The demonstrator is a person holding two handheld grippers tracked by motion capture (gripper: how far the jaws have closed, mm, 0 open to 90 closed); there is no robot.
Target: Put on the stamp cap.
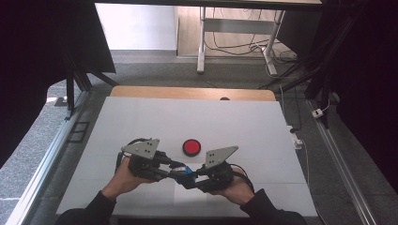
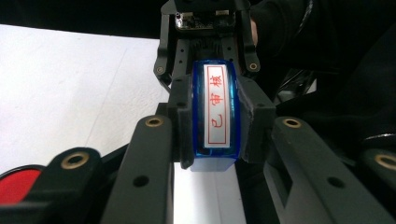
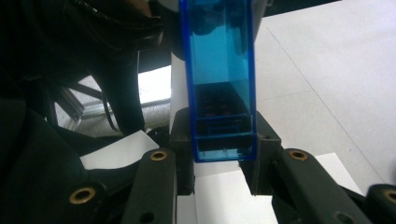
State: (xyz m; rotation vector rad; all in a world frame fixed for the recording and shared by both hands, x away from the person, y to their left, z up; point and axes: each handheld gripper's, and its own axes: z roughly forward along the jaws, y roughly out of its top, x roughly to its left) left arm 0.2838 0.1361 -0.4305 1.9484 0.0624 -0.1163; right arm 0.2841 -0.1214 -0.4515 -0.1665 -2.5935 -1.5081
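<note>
While both hands meet low over the near part of the white surface (image 1: 197, 122), a blue stamp (image 1: 186, 171) is caught between the two grippers. The left gripper (image 2: 215, 122) has its fingers (image 2: 180, 126) pressed on the stamp's sides at one end, where a white label with red characters faces its camera. The right gripper (image 3: 223, 149) has its fingers (image 3: 181, 144) clamped on the other end, a clear blue casing with dark parts inside. The stamp hangs just above the surface. A red disc (image 1: 191, 147) lies flat on the surface just beyond the grippers.
</note>
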